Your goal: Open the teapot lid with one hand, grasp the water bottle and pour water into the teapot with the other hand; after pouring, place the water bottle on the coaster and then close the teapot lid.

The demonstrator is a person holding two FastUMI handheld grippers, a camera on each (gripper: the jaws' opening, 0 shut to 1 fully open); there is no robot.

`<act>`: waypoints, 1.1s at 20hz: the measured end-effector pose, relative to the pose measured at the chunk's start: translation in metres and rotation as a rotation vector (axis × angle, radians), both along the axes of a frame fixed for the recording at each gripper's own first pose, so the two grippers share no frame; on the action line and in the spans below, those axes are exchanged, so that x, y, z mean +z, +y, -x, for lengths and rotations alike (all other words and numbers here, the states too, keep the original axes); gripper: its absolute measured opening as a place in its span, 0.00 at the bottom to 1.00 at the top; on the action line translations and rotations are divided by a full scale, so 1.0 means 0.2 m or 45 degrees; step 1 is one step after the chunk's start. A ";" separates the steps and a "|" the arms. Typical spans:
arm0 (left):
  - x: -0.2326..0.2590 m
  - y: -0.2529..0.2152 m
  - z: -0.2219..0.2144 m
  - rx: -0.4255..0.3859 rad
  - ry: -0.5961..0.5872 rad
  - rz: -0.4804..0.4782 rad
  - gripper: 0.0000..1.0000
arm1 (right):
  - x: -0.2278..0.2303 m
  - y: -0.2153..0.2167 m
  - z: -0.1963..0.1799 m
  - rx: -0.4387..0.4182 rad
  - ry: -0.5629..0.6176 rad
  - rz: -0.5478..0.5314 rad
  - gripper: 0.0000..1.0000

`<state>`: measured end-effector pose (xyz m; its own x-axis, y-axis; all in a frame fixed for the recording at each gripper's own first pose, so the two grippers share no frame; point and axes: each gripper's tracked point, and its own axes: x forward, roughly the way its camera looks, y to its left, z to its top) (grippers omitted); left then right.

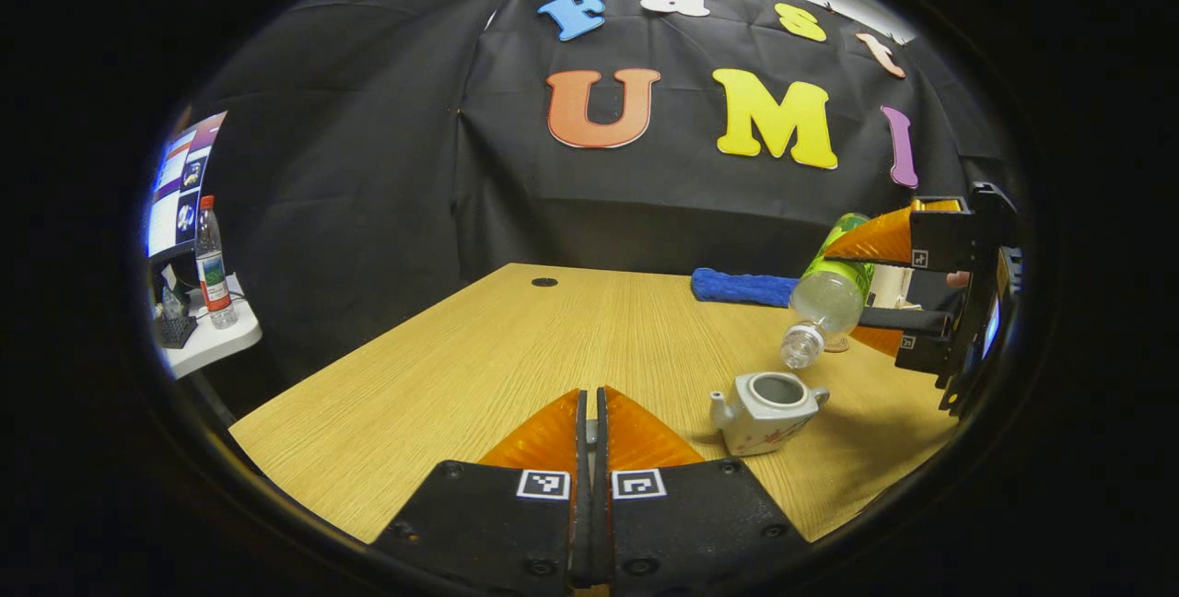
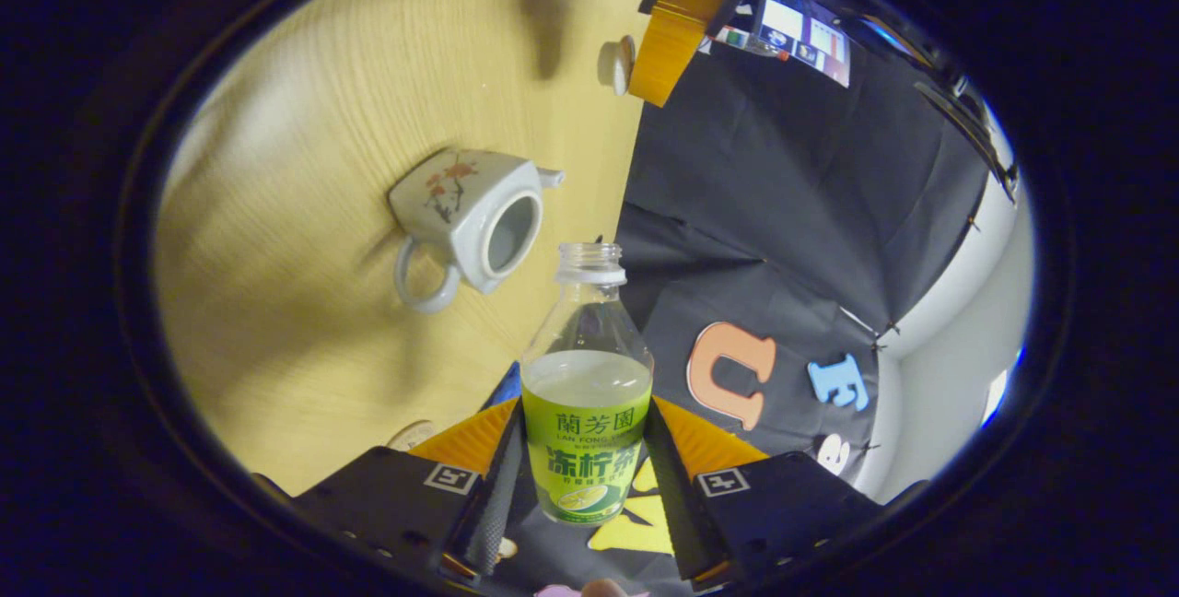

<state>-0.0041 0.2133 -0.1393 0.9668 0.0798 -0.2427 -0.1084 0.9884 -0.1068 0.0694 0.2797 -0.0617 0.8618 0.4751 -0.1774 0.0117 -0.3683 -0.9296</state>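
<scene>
Wooden table | water bottle clamped between right fingers | teapot open

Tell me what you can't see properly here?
- Lid: tiny in the right gripper view, partly behind the left tool; its grip is unclear.
- Coaster: left gripper view, mostly behind the bottle.
- Teapot inside: too dim in both views to tell any water.

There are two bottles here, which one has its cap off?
The green-labelled water bottle, held in the right gripper and tipped toward the teapot, has a bare open neck. The clear bottle on the white side shelf stands upright with a red cap.
</scene>
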 end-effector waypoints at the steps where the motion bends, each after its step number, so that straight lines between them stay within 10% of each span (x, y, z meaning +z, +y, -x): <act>1: 0.00 0.00 0.00 -0.002 -0.001 0.000 0.03 | -0.01 -0.01 -0.01 -0.013 0.036 -0.037 0.71; 12: 0.06 -0.11 -0.03 -0.043 -0.015 -0.032 0.03 | 0.08 -0.11 -0.07 -0.245 0.681 -1.054 0.71; 22: 0.14 -0.21 -0.03 -0.103 -0.047 -0.080 0.03 | 0.15 -0.44 -0.59 -0.540 1.055 -2.179 0.72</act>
<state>0.0023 0.1704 -0.1121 0.9788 0.0149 -0.2040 -0.0249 0.9986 -0.0465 0.1875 0.1922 -0.0323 0.9081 0.3759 -0.1848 -0.3788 0.9252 0.0206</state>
